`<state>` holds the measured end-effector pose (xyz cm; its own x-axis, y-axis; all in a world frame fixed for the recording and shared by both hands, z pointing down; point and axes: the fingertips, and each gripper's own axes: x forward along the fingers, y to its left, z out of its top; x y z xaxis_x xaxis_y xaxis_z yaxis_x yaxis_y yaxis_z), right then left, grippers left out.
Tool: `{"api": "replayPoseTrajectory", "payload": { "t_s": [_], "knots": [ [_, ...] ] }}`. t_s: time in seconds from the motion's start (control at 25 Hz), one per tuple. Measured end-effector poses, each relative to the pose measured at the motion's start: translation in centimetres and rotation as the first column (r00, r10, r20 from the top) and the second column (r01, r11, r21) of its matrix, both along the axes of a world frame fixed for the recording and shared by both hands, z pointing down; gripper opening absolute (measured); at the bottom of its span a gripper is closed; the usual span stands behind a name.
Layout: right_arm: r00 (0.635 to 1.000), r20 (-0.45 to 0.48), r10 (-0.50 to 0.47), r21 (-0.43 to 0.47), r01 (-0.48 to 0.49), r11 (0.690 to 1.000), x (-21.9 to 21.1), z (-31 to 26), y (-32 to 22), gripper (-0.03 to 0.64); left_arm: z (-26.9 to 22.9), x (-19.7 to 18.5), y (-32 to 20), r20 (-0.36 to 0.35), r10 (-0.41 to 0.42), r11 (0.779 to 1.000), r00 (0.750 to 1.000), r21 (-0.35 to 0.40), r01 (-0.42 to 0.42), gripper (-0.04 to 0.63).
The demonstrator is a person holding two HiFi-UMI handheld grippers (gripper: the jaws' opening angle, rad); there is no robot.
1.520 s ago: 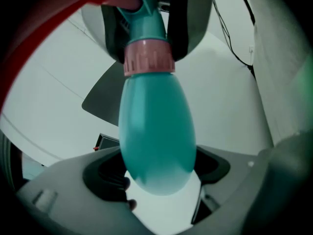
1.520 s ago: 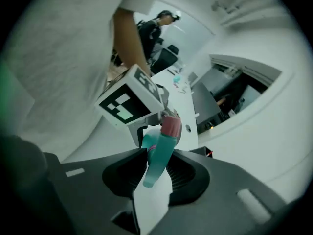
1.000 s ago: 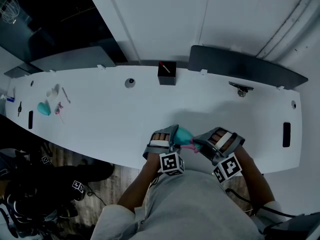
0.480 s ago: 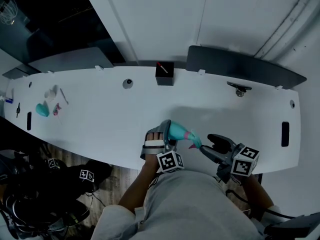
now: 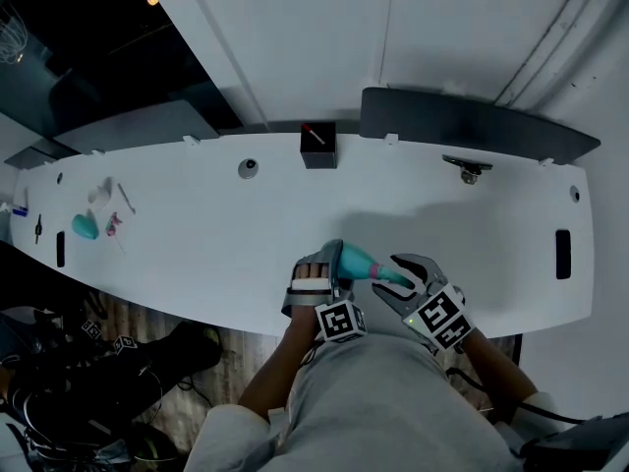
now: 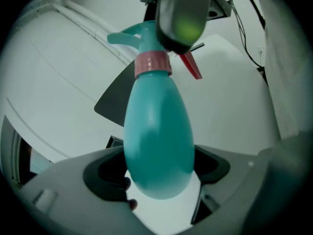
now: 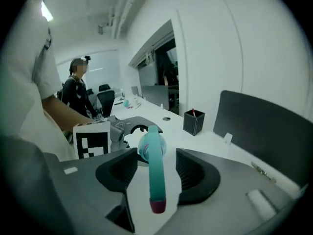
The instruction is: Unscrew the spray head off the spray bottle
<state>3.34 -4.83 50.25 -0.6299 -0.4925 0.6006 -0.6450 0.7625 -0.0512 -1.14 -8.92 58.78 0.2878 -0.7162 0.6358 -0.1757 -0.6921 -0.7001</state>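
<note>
Bottle [image 6: 156,136]: teal, held off the tabletop [image 5: 246,234], lying near level, on the person's side of the pen cup [image 5: 317,147] and a little to its right, over the near edge.

Left tongs [image 6: 157,169]: clamped on the fat base end of the bottle, pads against both flanks.

Right tongs [image 7: 156,173]: jaws apart, spray head [image 7: 155,190] between them with a gap on each side; no pad contact.

Spray head is on the neck; pink collar [image 6: 152,63] seated, red trigger [image 6: 190,66] just beyond it. Unscrewing judged not finished.

Handling (judgement): thin moulded plastic, light; fill level cannot be told. The body is smooth and rounded, so it may twist or slide in the left grip under torque, and it probably dents if squeezed hard. The trigger pivots and the nozzle is slender, so both are poor holds. Best hold for the right tongs is the collar, or the head right next to it, with the base braced
</note>
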Motion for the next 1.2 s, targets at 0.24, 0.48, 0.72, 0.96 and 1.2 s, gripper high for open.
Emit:
{"api": "replayPoseTrajectory", "payload": {
  "t_s": [0.24,0.48,0.72,0.96,1.2],
  "knots": [
    [0.947,-0.231,-0.221,0.140,0.258,0.956,-1.2,-0.2,0.7,0.123,0.4,0.1,0.4,-0.011,0.008,1.000,1.000,-0.021,-0.008,0.397],
    [0.480,-0.784,-0.393,0.254,0.827,0.502,-1.6,0.3,2.4,0.120,0.9,0.7,1.2,-0.083,0.032,0.995,0.996,-0.092,-0.040,0.397],
    [0.567,-0.760,-0.318,0.378,0.783,0.494,-2.4,-1.4,1.4,0.160,-0.4,-0.2,-0.2,-0.134,-0.053,0.998,0.990,-0.024,0.050,0.397],
    [0.983,0.143,-0.116,0.292,0.070,0.954,-0.3,-9.0,-0.4,0.214,-0.9,-2.5,-2.8,-0.120,-0.140,0.984,0.983,0.089,0.151,0.397],
    [0.433,0.613,0.661,-0.757,0.082,0.648,0.8,-6.6,-0.2,0.198,-3.7,-3.3,-5.2,-0.044,-0.155,0.949,0.987,0.270,0.161,0.397]
  ]
}}
